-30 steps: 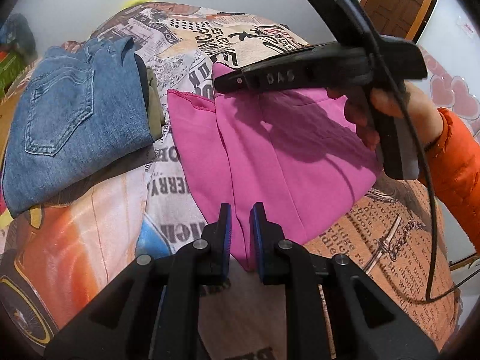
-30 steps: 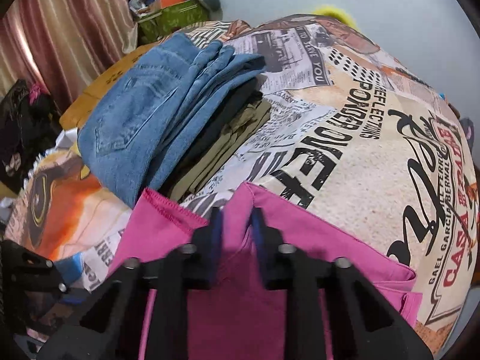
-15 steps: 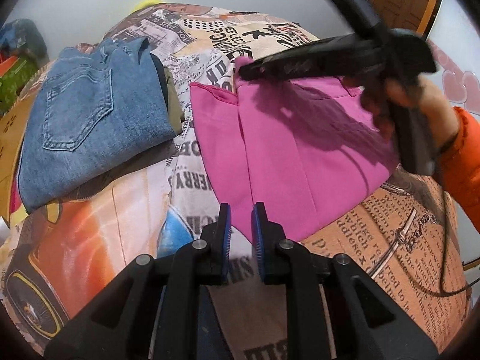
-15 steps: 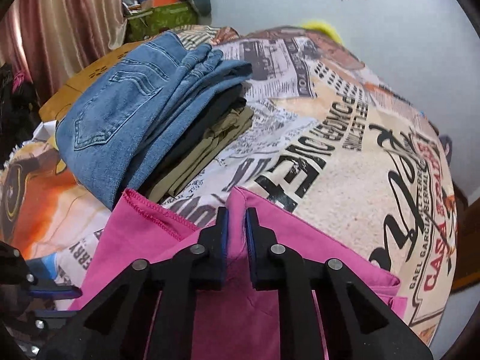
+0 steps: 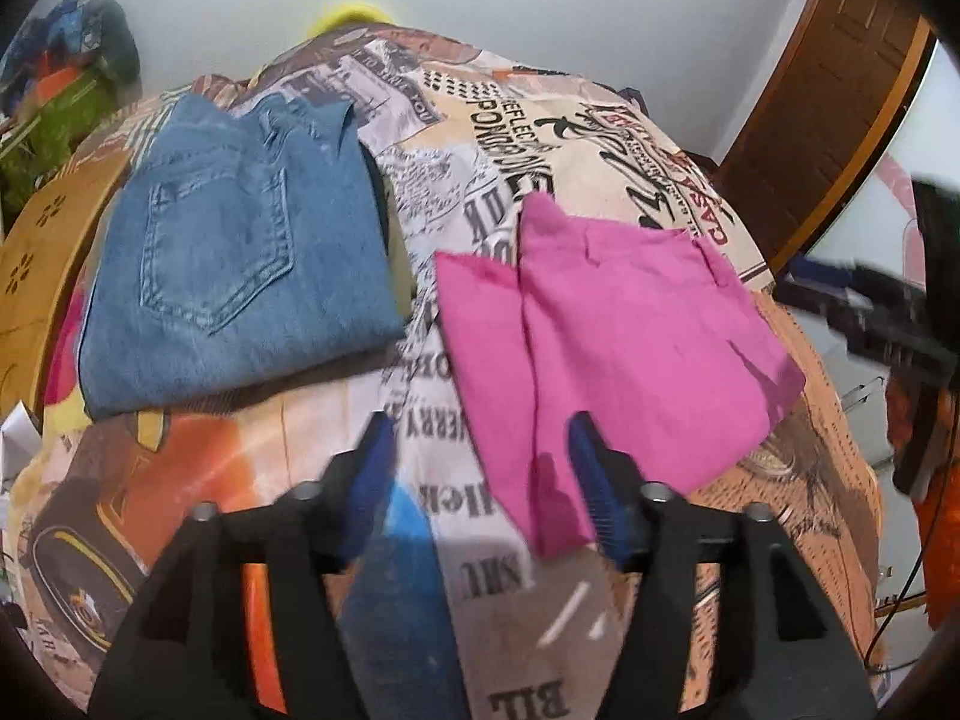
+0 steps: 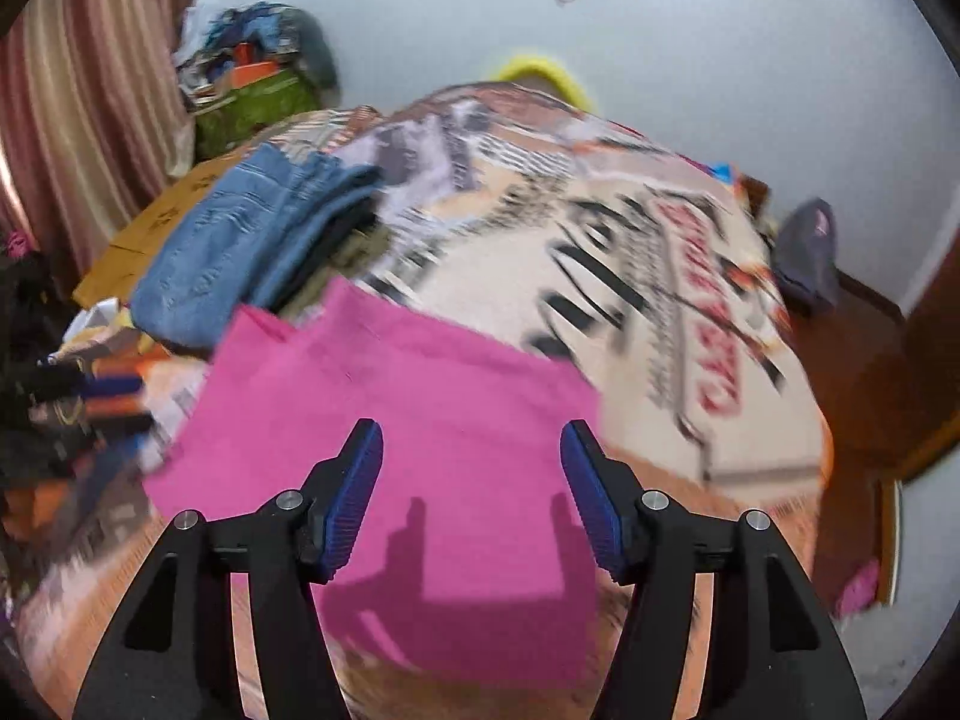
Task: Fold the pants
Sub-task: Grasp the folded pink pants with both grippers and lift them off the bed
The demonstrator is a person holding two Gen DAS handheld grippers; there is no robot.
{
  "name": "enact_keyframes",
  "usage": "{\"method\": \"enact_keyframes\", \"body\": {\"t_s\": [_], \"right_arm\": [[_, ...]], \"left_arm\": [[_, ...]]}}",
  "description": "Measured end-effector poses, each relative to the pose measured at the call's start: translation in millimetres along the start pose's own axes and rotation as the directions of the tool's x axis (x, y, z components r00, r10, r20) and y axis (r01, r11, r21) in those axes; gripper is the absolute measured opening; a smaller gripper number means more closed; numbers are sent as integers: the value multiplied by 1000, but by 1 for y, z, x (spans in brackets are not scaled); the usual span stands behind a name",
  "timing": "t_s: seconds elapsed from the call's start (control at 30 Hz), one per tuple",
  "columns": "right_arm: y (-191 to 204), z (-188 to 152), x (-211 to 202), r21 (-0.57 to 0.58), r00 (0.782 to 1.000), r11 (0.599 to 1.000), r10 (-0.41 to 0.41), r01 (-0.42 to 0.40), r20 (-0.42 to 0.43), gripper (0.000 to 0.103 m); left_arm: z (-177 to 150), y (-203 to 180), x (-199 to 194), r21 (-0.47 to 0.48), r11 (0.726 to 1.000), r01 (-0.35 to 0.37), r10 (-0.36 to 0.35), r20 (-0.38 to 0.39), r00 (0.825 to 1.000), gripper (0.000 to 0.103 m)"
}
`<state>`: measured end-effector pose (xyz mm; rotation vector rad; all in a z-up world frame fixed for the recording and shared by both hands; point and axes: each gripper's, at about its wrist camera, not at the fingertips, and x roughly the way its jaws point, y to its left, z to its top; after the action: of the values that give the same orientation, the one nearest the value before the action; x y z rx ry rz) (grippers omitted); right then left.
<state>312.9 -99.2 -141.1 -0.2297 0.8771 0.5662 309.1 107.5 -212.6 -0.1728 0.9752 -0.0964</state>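
Note:
The pink pants [image 5: 612,330] lie folded flat on the printed bedspread [image 5: 492,138]. My left gripper [image 5: 480,474] is open and empty just above their near corner. My right gripper [image 6: 471,474] is open and empty over the pink pants [image 6: 408,450], which fill the middle of the blurred right wrist view. The right gripper also shows in the left wrist view [image 5: 864,312] at the far right edge, away from the pants.
A stack of folded pants topped by blue jeans [image 5: 240,258] lies left of the pink pair, also in the right wrist view [image 6: 252,240]. A wooden door [image 5: 840,90] is at the right, a cluttered pile [image 6: 258,84] by the curtain.
Both grippers have opened and let go of the pink pants. Both have pulled back; the right gripper has moved off to the right, and the pants now lie flat.

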Motion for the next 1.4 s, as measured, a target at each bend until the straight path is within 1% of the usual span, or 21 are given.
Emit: {"method": "enact_keyframes", "body": {"t_s": [0.03, 0.1, 0.23, 0.3, 0.4, 0.53, 0.6, 0.7, 0.77, 0.8, 0.83, 0.87, 0.9, 0.93, 0.97, 1.03, 1.07, 1.13, 1.2, 1.3, 1.4], "right_arm": [[-7, -7, -2, 11, 1000, 1000, -19, 19, -7, 58], [-18, -21, -5, 37, 999, 998, -44, 45, -26, 60], [-35, -41, 2, 80, 998, 996, -37, 41, -55, 68], [-40, -48, 10, 95, 997, 995, -13, 20, -75, 68], [-46, -54, 25, 126, 995, 992, 37, -24, -97, 68], [-50, -55, 42, 163, 991, 983, 98, -82, -90, 69], [-57, -55, 51, 202, 987, 973, 135, -115, -88, 73], [-62, -55, 65, 233, 980, 963, 167, -138, -109, 75], [-62, -55, 69, 232, 980, 962, 173, -147, -97, 77], [-61, -54, 70, 222, 981, 964, 169, -144, -95, 76], [-60, -53, 70, 210, 983, 968, 159, -138, -87, 74], [-59, -52, 69, 201, 984, 970, 158, -139, -80, 71], [-58, -51, 69, 195, 984, 970, 161, -144, -75, 64], [-57, -50, 69, 195, 983, 969, 167, -150, -70, 60], [-58, -49, 68, 200, 983, 967, 172, -156, -66, 53], [-59, -50, 67, 208, 981, 963, 185, -169, -61, 40], [-59, -50, 65, 201, 982, 965, 182, -167, -59, 36], [-59, -49, 65, 202, 983, 966, 174, -160, -52, 30], [-62, -50, 63, 224, 984, 962, 173, -160, -41, 21], [-64, -50, 56, 242, 984, 956, 175, -164, -21, 15], [-59, -48, 43, 224, 988, 963, 158, -153, -1, 13]], "left_arm": [[3, -2, 2, 0, 1000, -2, 2, 0, 1000, 73], [8, -8, 9, 2, 1000, 7, -7, -12, 1000, 76], [15, -13, 37, -11, 1000, 11, -12, -71, 997, 76], [18, -15, 51, -23, 999, 24, -27, -101, 995, 76], [21, -19, 60, -14, 1000, 28, -29, -107, 994, 76], [26, -24, 72, -10, 1000, 30, -31, -118, 993, 78], [28, -25, 78, -5, 1000, 28, -29, -119, 993, 79], [31, -30, 86, 24, 1000, 12, -9, -125, 992, 79], [32, -31, 88, 35, 999, 7, -3, -123, 992, 79], [33, -31, 88, 37, 999, 7, -2, -120, 993, 78], [33, -31, 88, 37, 999, 9, -4, -118, 993, 76], [34, -31, 88, 34, 999, 10, -6, -116, 993, 72], [35, -30, 88, 33, 999, 15, -11, -115, 993, 64], [35, -31, 88, 34, 999, 23, -19, -117, 993, 57], [36, -32, 88, 41, 999, 32, -27, -122, 992, 53], [36, -39, 89, 68, 997, 35, -26, -132, 991, 40], [35, -40, 88, 72, 997, 38, -28, -133, 991, 39], [35, -42, 87, 82, 996, 33, -22, -127, 992, 31], [35, -42, 83, 81, 996, 34, -24, -119, 993, 26], [35, -43, 77, 81, 996, 39, -29, -113, 993, 19], [34, -51, 67, 116, 993, 19, -8, -96, 995, 16]]}}
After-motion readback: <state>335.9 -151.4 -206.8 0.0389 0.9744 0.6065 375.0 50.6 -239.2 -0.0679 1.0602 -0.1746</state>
